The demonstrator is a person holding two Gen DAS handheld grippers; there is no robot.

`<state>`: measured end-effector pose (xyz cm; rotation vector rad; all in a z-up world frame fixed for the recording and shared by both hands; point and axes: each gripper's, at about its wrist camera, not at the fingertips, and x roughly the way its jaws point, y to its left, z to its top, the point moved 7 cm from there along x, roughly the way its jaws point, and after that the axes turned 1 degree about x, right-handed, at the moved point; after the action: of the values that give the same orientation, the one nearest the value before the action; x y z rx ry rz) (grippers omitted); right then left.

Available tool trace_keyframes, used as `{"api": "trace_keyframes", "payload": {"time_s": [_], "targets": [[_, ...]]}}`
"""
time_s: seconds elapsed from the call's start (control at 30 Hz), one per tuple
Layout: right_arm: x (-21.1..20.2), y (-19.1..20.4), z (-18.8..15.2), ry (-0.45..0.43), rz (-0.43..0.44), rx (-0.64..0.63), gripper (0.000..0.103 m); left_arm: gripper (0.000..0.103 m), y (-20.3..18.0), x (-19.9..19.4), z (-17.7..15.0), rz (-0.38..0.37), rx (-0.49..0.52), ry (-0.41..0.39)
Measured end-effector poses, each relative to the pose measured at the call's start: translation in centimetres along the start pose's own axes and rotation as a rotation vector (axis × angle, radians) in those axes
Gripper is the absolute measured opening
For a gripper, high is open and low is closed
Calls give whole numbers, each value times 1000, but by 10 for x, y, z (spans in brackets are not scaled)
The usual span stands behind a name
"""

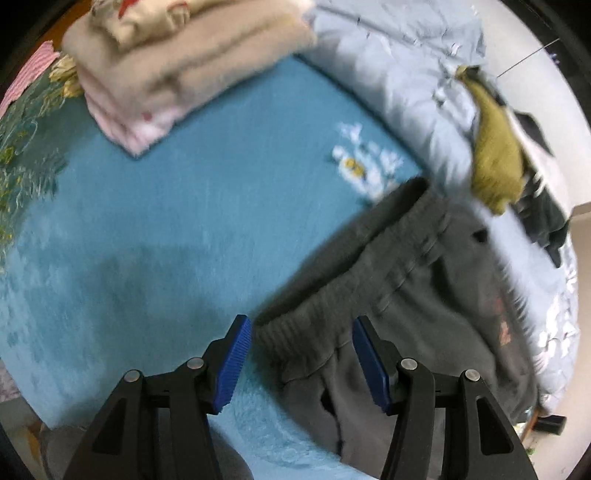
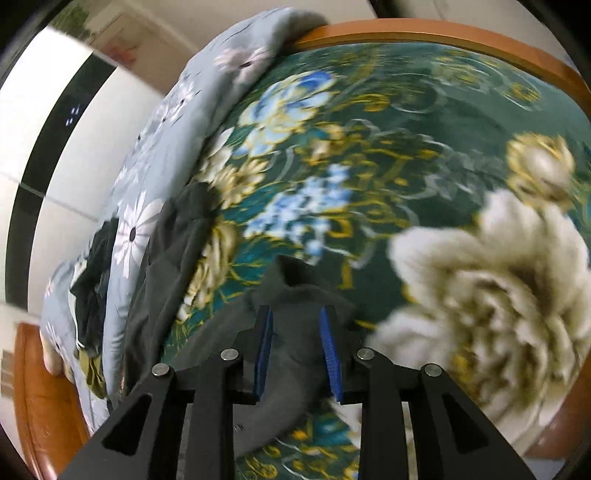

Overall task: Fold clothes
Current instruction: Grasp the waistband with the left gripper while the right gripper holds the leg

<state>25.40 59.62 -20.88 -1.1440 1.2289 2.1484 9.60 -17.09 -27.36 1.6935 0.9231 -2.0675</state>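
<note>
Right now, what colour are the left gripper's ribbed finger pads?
Blue ribbed pads, clearest in left wrist view.

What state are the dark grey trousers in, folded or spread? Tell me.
Spread, not yet folded. The dark grey trousers lie loosely across the teal blanket, waistband open and rumpled, unlike the neatly folded stack behind them.

A blue blanket (image 1: 155, 221) with a green flowered border at nine o'clock covers the bed. A pale grey-blue quilt (image 1: 402, 66) printed with white daisies lies bunched from twelve to four o'clock. In the right wrist view the green flowered blanket (image 2: 388, 155) fills the middle, a wooden bed frame (image 2: 443, 31) curves along twelve o'clock, and a white wall (image 2: 74, 155) with a dark stripe stands at nine.
</note>
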Motion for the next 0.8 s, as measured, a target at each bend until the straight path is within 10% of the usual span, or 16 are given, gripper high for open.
{"api": "trace_keyframes", "payload": {"time_s": [0.23, 0.53, 0.8], "targets": [[5, -41, -26, 77, 59, 154, 54, 61, -1, 21, -33, -47, -55, 80], [34, -35, -47, 121, 129, 255, 56, 49, -15, 20, -42, -116, -45, 46], [39, 5, -51, 137, 127, 190, 5, 22, -24, -6, -33, -210, -66, -17]]}}
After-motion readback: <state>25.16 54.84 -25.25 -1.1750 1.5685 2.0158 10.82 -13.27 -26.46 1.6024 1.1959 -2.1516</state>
